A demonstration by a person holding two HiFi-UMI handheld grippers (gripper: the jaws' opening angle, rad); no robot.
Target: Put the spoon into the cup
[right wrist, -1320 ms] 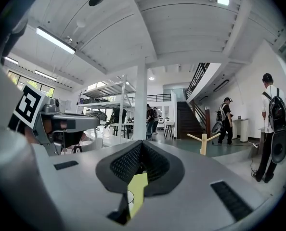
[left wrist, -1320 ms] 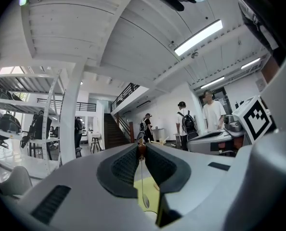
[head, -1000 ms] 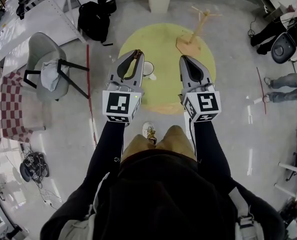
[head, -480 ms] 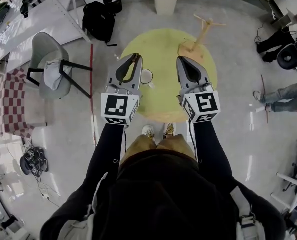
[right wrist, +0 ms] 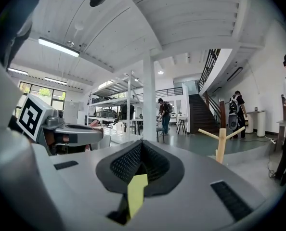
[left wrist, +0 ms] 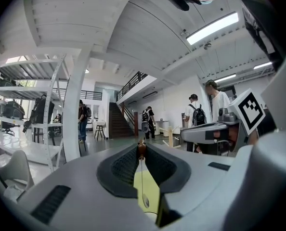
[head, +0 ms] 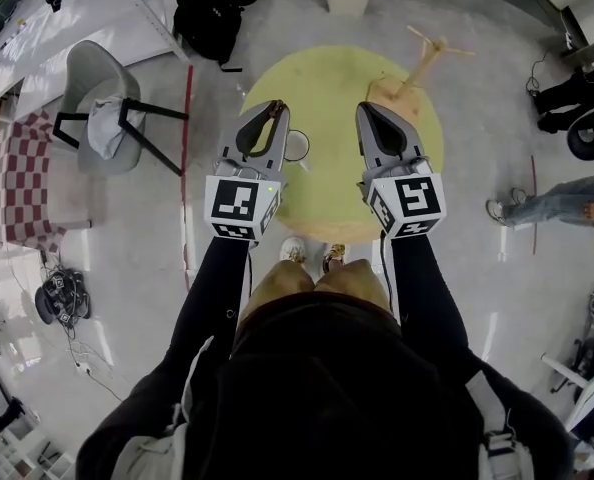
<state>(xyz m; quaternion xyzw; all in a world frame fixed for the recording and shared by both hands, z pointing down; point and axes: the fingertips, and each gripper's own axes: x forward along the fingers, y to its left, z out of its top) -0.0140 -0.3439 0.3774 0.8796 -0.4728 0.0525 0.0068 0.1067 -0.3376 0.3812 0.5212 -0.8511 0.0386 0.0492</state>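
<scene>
Left gripper (head: pixel 274 111): jaws nearly closed, pinching spoon (left wrist: pixel 146 200) by brown handle end, bowl dangling. Right gripper (head: pixel 365 111): jaws closed, empty. Cup (head: pixel 298 146) on yellow table (head: pixel 327 78), just right of left gripper. Best approach: centre bowl over rim, lower slowly, then release.

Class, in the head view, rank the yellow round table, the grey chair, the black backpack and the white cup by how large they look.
Largest to smallest:
1. yellow round table
2. grey chair
3. black backpack
4. white cup
The cup is partly hidden. The chair and backpack stand on the floor, farther from the camera.
</scene>
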